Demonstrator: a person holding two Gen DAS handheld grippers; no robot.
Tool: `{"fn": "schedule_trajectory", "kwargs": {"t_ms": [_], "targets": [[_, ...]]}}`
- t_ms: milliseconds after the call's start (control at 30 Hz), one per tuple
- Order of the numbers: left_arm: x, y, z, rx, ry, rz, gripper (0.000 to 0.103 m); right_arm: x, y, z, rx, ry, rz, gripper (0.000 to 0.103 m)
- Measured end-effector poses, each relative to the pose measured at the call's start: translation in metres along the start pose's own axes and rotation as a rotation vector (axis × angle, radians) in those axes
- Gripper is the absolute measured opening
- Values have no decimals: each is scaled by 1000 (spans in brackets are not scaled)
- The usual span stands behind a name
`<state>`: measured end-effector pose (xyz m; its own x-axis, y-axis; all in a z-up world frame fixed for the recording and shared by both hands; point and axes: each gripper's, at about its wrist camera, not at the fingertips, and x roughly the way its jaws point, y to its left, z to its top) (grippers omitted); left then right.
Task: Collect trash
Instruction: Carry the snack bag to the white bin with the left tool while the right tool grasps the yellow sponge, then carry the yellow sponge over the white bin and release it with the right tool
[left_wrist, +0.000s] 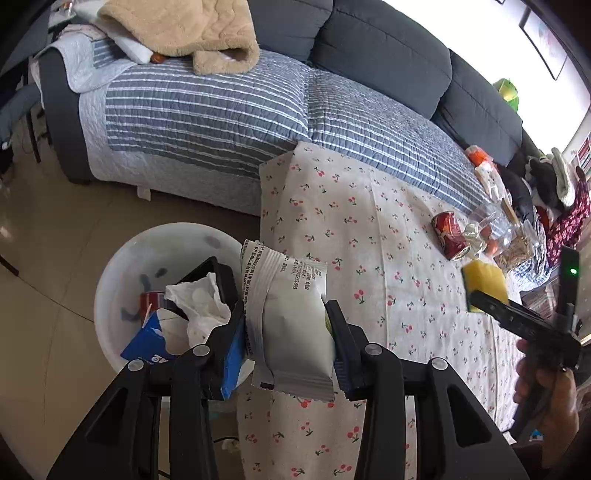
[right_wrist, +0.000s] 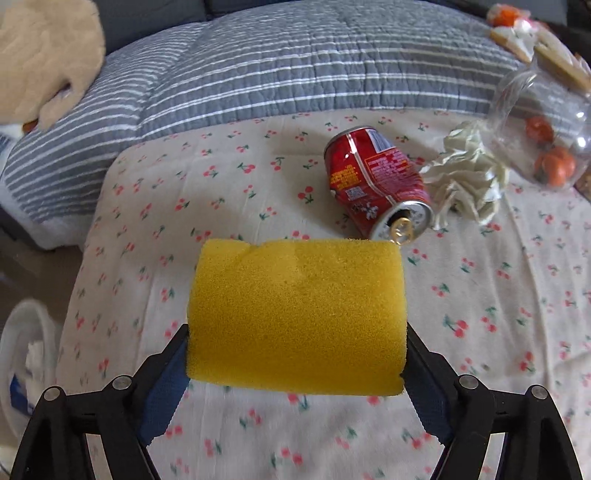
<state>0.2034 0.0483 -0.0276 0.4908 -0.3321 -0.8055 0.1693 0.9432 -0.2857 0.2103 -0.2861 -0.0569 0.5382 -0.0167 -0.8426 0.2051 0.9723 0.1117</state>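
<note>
My left gripper (left_wrist: 286, 314) is shut on a white snack wrapper (left_wrist: 291, 325) and holds it at the table's left edge, beside a white bin (left_wrist: 122, 266) on the floor. The bin holds a tissue (left_wrist: 201, 306), a blue carton (left_wrist: 155, 343) and a red can. My right gripper (right_wrist: 295, 332) is shut on a yellow sponge (right_wrist: 295, 314), which also shows in the left wrist view (left_wrist: 484, 280), above the cherry-print tablecloth (right_wrist: 480, 295). A dented red can (right_wrist: 373, 181) lies on its side just beyond the sponge, next to a crumpled wrapper (right_wrist: 465, 177).
A clear plastic container (right_wrist: 543, 129) with orange fruit lies at the table's far right. A grey sofa with a striped quilt (left_wrist: 207, 110) and a beige blanket (left_wrist: 184, 29) runs behind the table. Snack packs and clothes (left_wrist: 554, 184) are piled at the far right.
</note>
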Motion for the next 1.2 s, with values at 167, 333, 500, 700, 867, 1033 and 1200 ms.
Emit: {"fn": "schedule_trajectory", "kwargs": {"t_ms": [167,333,500,700,867,1033,1200], "targets": [[-5,9,-11,-22,6,12,44,-31,7,-21,-81,2,23,87],[-8,27,-20,-63,9,47,44,-53,9,-41,-81,27,87,87],[-11,48,-21,-108,2,74,44,-56,14,-60,-64,42,128,87],[-5,70,-22,-161,10,88,44,-58,38,-67,-127,42,173,87],[5,83,-18,-180,3,89,44,-57,46,-67,-144,38,191,87],[11,83,-8,-136,-56,98,72,-53,51,-64,-144,33,195,87],[15,96,-4,-160,-34,109,89,-47,55,-65,-150,38,197,87]]}}
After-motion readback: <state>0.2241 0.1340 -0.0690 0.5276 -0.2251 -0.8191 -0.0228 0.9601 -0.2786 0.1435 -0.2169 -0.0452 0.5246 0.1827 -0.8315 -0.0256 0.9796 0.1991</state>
